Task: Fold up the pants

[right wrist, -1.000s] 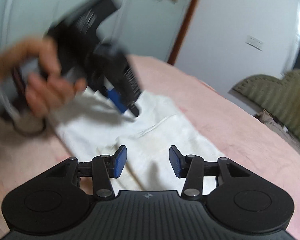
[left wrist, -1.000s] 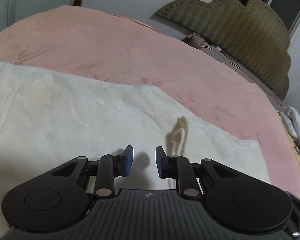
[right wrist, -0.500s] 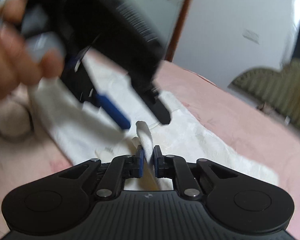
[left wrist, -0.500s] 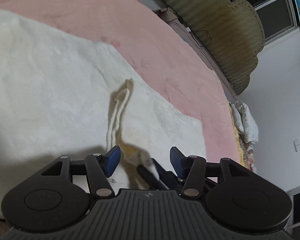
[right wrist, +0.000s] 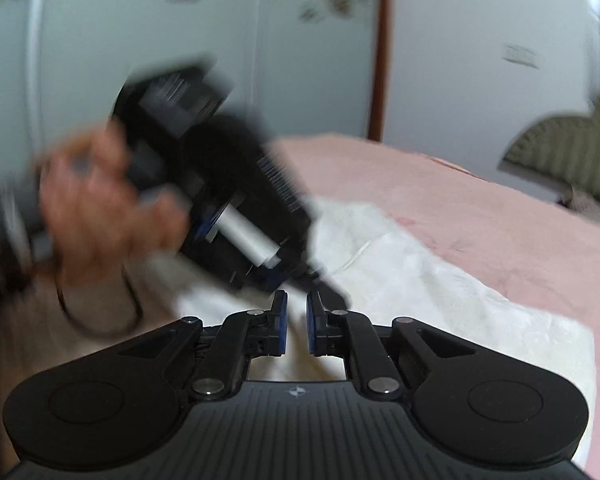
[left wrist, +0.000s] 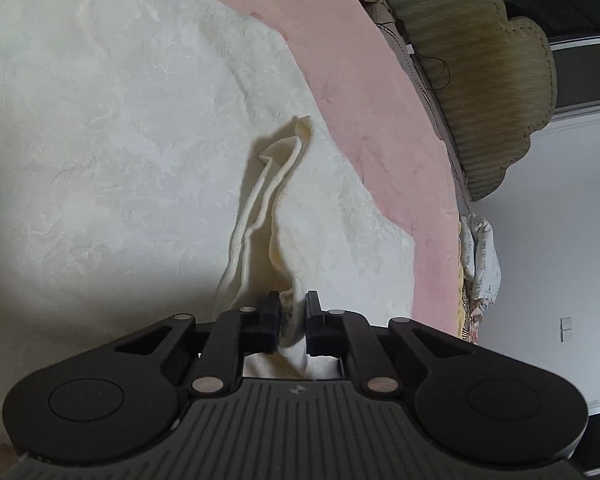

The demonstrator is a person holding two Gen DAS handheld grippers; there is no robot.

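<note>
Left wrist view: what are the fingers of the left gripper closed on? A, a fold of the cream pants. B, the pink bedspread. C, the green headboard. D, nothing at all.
A: the left gripper pinches a raised fold of the cream pants, which lie flat on the pink bedspread.

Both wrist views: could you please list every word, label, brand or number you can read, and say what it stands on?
No text reads in full.
Printed cloth beside the bed: cursive lettering, too small to read.
Left gripper body, right wrist view: white barcode-like label, blurred, unreadable.
Right gripper base: a small emblem, no words.
Wall plate: blurred, nothing legible.
Pants: no label shows.
</note>
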